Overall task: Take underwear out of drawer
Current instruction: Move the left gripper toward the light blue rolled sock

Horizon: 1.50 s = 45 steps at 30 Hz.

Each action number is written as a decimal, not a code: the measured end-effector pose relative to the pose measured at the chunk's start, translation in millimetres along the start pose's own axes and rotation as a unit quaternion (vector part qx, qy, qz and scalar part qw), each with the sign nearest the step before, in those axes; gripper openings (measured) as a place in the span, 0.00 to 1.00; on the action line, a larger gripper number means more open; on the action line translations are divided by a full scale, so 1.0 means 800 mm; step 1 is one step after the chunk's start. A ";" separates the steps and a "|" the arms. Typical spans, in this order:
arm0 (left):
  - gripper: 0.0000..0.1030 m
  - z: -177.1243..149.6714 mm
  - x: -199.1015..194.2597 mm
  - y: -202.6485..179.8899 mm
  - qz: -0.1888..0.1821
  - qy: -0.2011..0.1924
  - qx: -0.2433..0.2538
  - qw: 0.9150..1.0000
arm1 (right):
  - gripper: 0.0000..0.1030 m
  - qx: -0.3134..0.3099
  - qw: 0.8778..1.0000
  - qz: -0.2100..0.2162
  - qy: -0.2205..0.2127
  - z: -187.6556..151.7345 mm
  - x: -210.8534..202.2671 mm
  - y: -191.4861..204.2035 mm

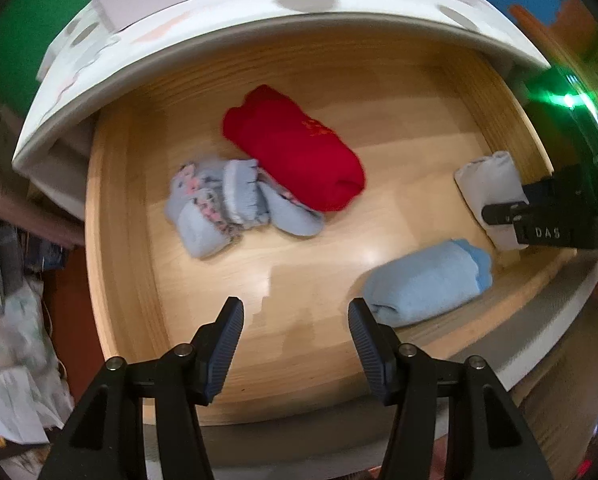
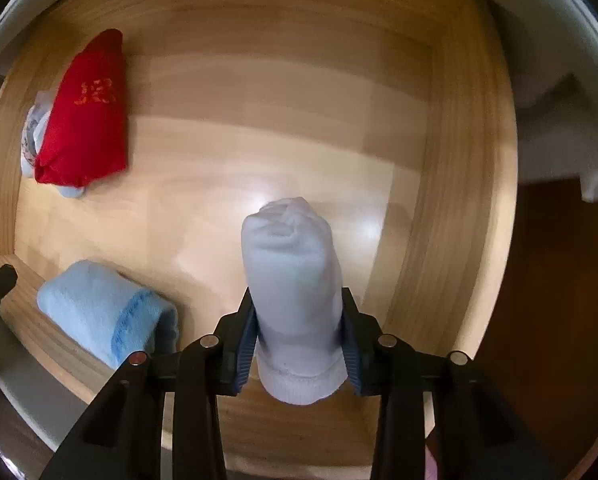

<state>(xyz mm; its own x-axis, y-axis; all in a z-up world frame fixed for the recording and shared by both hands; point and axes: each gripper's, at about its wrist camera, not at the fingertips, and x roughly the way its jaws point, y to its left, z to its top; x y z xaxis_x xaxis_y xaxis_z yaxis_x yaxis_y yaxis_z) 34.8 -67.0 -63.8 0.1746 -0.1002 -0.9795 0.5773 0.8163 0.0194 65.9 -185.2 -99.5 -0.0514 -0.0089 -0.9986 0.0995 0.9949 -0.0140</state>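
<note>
Setting: pale wooden drawer (image 1: 111, 216) with raised sides, pulled out from a white cabinet front (image 1: 219, 28); we look straight down into it.
Surroundings: green wall patch (image 1: 23, 28) at far left; crumpled white bags and clutter (image 1: 15, 360) outside the drawer's left side.
Item 1: folded red knit garment with a small orange mark (image 1: 299, 148), lying near the middle of the drawer floor, toward the far side.
Item 2: pale blue ruffled fabric pieces with pink-and-grey pattern (image 1: 219, 204), just left of the red garment and touching it; one piece partly tucked under its near edge.
Item 3: rolled light blue terry bundle with a darker blue band (image 1: 427, 280), resting against the drawer's near right wall, apart from the red garment.
Item 4: rolled white knit bundle with ribbed cuff (image 2: 295, 292), at the drawer's right side; we cannot tell whether it touches the floor.
Left gripper (image 1: 295, 320): black tongs with blue ribbed pads, released, spread wide above bare wood, nothing between them; right pad close to the light blue bundle.
Right gripper (image 2: 299, 332): clenched on the white bundle, pads pressing both its flanks, cuff end toward the camera.
Blur: we note slight smear on the patterned pieces.
</note>
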 end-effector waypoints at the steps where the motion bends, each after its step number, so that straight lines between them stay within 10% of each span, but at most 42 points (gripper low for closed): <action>1: 0.54 0.000 0.001 -0.005 0.001 0.001 0.010 1.000 | 0.33 0.008 1.000 0.001 0.008 -0.003 0.000 0.000; 20: 0.54 0.040 0.036 -0.037 -0.021 0.035 0.056 0.998 | 0.33 0.036 0.999 0.000 -0.014 -0.055 -0.002 0.003; 45: 0.62 0.077 0.064 -0.094 -0.152 0.081 0.042 0.984 | 0.34 0.036 0.999 0.007 -0.017 -0.073 0.004 -0.017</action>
<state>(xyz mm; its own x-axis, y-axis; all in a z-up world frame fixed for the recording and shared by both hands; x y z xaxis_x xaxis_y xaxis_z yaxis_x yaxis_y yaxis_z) 49.3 -168.3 -103.3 -0.1426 -0.2354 -0.9614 0.6485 0.7116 -0.2704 6.4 -192.9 -99.6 -0.0159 -0.0004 -0.9999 0.1721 0.9851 -0.0031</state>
